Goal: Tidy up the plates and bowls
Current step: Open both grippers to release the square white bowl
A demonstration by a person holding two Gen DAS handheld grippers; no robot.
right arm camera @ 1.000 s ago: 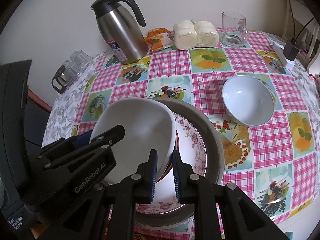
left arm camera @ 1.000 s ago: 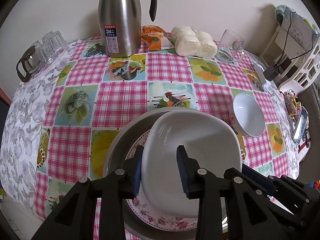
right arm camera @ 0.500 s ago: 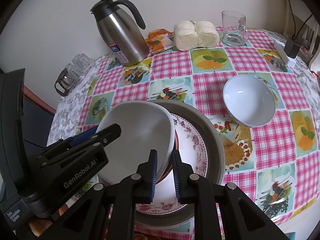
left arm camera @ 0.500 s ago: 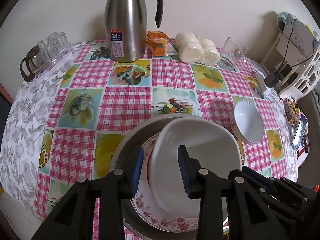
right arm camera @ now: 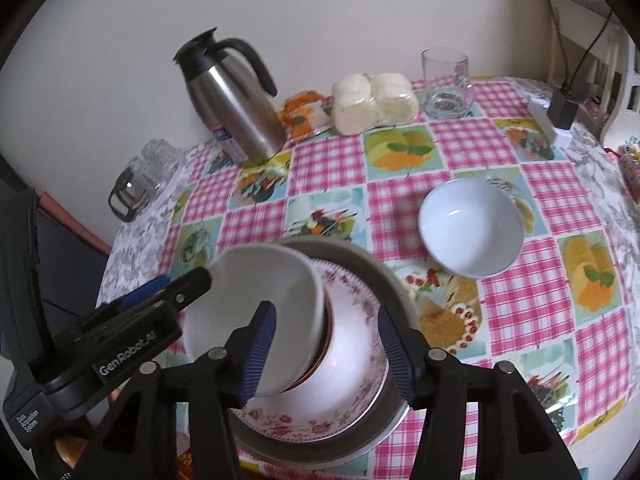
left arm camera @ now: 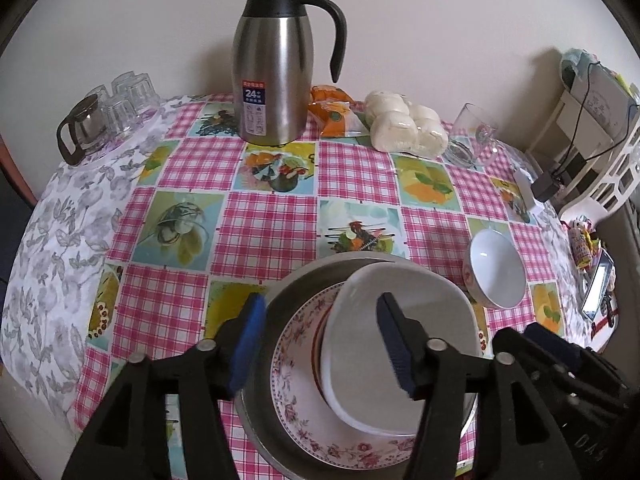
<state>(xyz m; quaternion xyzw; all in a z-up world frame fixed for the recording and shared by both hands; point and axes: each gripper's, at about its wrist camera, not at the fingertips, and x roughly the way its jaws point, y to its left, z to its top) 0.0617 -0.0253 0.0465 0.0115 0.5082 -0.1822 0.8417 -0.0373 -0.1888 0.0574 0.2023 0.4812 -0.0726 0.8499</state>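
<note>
A white squarish bowl (left arm camera: 404,344) rests in a stack: a red-rimmed bowl under it, a floral plate (left arm camera: 304,408), and a grey metal plate (left arm camera: 276,308) at the bottom. The stack sits near the table's front edge. My left gripper (left arm camera: 320,340) is open above the stack, its jaws wide apart and holding nothing. My right gripper (right arm camera: 326,348) is open too, astride the white bowl's (right arm camera: 256,304) right rim and the floral plate (right arm camera: 352,396). A small round white bowl (left arm camera: 496,268) stands alone to the right, and it also shows in the right wrist view (right arm camera: 470,228).
A steel thermos jug (left arm camera: 276,64) stands at the back. Beside it lie an orange snack packet (left arm camera: 332,112), wrapped white buns (left arm camera: 404,124) and a glass mug (left arm camera: 474,136). Glasses and a small glass pot (left arm camera: 84,128) are at the back left. A charger (left arm camera: 546,188) sits far right.
Both grippers have opened and let go of the white bowl, which now rests on the stack. Both have pulled back and risen a little.
</note>
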